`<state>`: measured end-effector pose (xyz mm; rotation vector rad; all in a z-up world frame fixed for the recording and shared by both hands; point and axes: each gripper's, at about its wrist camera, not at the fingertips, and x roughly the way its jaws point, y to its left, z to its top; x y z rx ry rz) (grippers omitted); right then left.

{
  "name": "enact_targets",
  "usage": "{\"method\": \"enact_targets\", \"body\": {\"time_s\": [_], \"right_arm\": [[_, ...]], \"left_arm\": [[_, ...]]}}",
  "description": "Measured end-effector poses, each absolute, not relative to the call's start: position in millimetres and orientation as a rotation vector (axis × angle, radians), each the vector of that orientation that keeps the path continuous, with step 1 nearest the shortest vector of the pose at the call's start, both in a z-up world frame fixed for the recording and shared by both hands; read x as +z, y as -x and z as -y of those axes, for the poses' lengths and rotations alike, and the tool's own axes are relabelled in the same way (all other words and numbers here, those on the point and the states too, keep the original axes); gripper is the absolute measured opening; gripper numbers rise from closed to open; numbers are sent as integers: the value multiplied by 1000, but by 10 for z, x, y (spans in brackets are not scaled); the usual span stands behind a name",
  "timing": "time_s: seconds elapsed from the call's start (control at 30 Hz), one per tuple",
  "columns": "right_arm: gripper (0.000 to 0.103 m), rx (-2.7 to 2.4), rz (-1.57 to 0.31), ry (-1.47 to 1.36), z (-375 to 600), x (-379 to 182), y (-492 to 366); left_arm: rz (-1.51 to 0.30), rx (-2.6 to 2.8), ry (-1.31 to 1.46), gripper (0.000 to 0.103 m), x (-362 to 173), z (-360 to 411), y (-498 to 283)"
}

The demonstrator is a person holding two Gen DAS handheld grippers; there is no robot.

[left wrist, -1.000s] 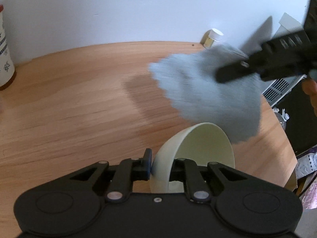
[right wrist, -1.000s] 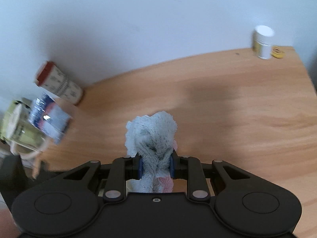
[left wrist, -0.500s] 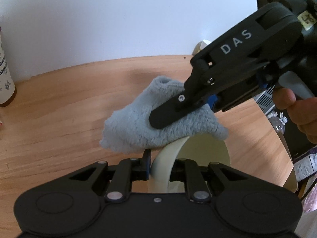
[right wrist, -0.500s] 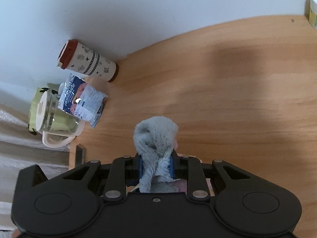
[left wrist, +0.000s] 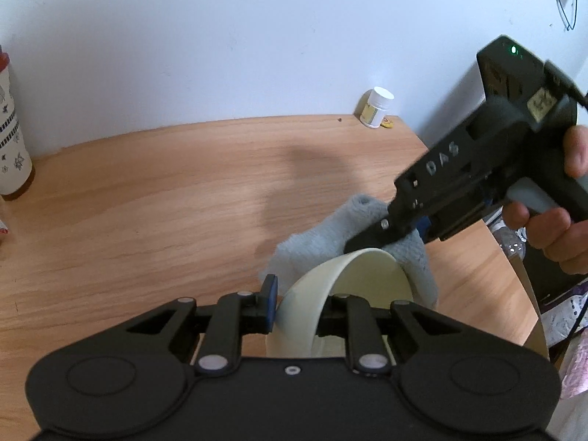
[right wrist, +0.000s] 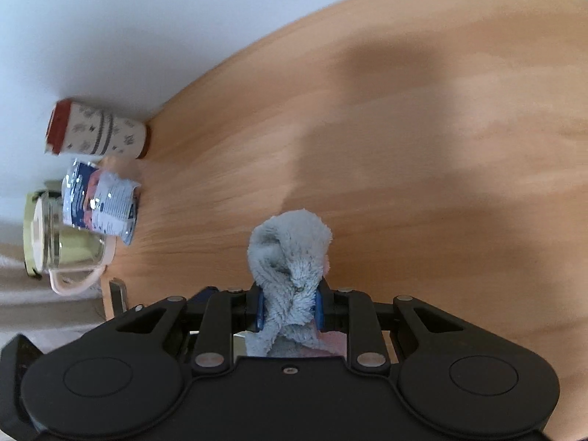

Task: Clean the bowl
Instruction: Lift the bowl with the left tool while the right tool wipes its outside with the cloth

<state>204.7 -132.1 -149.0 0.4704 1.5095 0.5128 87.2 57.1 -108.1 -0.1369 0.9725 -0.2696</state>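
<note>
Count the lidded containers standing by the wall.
2: a small white-capped bottle at the wooden table's far right corner, and a red-lidded patterned tumbler at the far left. Others may be hidden.

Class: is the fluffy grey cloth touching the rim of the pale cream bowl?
Touching. In the left wrist view the grey cloth, held by the right gripper, drapes over the cream bowl's far rim, with no gap between them.

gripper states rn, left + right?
Left gripper: jaws opening, bowl wall between them.
Right gripper: shut on cloth.
</note>
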Motion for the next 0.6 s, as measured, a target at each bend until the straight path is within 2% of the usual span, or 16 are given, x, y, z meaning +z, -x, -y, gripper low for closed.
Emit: {"method": "enact_targets", "body": {"time_s": [0.2,0.43,0.6], "right_arm": [[27,520,-1558,-549,1362,-1601,-2042],[27,602,-1546,-527,1088,-1394,-2099],[27,684,-1555,-618,932,-1301,-2088]], "left_arm": [[-973,-299,105,17,-1102,-608,-895],[-971,-327,40,17,-1057,-459,-938],[-966,-310,47,17,-1053,-475,-933]]}}
